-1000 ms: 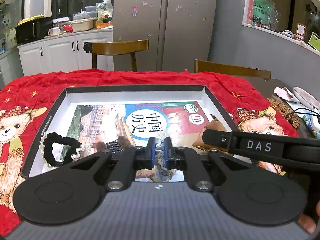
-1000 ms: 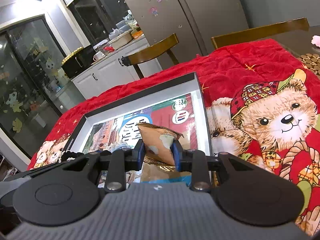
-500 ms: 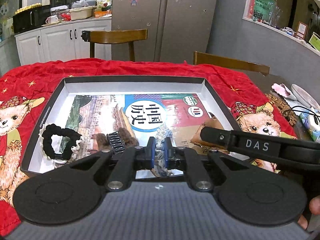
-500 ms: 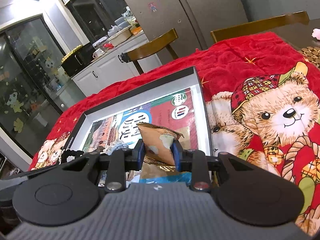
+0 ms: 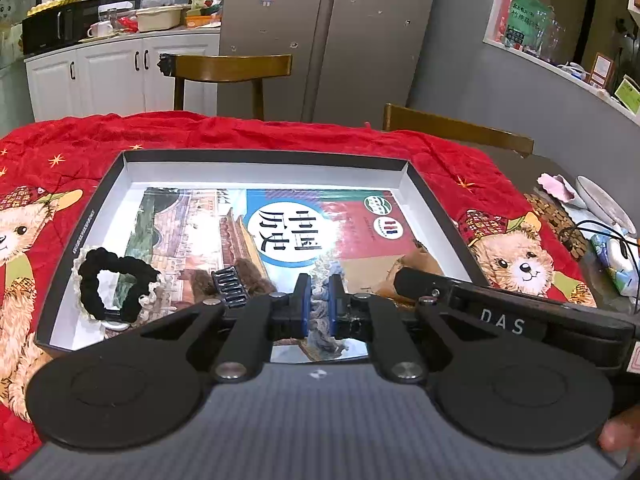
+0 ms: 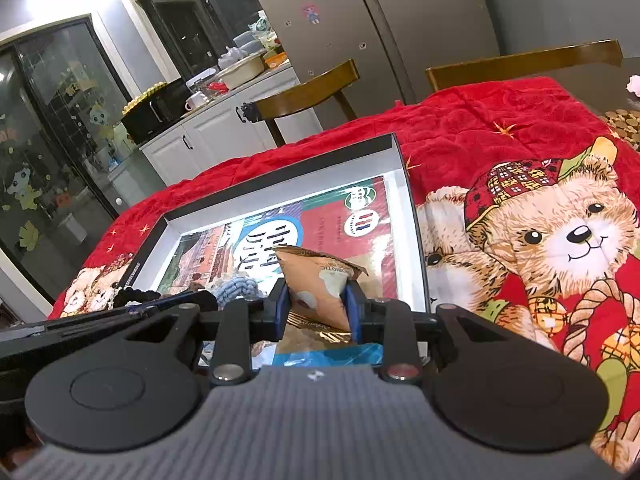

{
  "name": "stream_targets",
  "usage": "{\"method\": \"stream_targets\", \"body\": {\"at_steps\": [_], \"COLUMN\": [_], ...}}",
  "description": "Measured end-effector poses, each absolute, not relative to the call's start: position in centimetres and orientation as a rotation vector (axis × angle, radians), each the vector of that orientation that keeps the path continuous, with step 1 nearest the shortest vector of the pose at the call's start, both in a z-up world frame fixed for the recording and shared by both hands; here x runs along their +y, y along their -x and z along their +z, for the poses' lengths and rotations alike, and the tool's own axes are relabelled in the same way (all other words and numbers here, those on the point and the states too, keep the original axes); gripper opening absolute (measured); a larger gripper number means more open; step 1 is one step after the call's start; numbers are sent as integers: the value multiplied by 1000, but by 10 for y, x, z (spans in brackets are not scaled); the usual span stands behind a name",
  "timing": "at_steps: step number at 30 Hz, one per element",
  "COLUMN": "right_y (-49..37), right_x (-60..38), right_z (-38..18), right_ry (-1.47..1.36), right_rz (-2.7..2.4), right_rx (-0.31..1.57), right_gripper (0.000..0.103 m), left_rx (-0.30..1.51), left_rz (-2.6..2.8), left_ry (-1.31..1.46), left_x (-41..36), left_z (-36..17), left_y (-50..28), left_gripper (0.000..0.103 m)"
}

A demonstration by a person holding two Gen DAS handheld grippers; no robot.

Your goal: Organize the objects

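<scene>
Risks, largest thing first.

Desk (image 5: 544, 168): draped in a loose red blanket (image 5: 240, 132), wrinkled at the far edge. Could bunch or slide under a nudged box, shifting everything.

Box (image 5: 264, 158): shallow, black-walled, lying on the blanket with a book (image 5: 224, 224) flat on its floor. Low walls; could let a dropped item bounce or skid out, more so off the glossy cover.

Both tools crowded over the near right part of the box. Right tool (image 6: 316, 300) clenched on a tan packet (image 6: 316, 280), held upright above the box's right side; seen as a black bar in the left view. Left tool (image 5: 318, 300) clenched on a blue-grey braided scrunchie (image 5: 324, 276), hanging over the near middle. Close side by side, so likely to knock together if lowered at once; better one at a time.

Packet: crinkled foil, pinched low, top unsupported. May slip or tip on release and land on the wall instead of inside.

Braided scrunchie: soft, could snag on a pad and trail out on withdrawal.

Black scrunchie (image 5: 116, 284) at the left and a dark hair clip (image 5: 230, 288) near middle, both in the box: light, easily swept aside by a low pass.
</scene>
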State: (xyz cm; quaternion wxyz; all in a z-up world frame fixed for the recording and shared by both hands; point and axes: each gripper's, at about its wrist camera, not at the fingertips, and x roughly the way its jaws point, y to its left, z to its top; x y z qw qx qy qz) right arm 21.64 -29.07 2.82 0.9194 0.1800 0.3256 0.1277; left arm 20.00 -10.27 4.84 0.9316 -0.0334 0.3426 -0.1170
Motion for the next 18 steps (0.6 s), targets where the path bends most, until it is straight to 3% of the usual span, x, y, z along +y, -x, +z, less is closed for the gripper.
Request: {"method": "stream_targets", "body": {"at_steps": [13, 18], "right_y": [-217, -216], "right_x": [-289, -286], "right_z": [28, 27], "right_ry": [-345, -316], "right_rz": [259, 271], "right_rx": [663, 654], "right_gripper": [34, 40], "left_rx": [720, 736], "left_rz": [-239, -234], "left_ry": [54, 64], "left_x": [-102, -100], "left_z": [45, 42], "left_y": [-203, -208], "left_gripper": [12, 12]}}
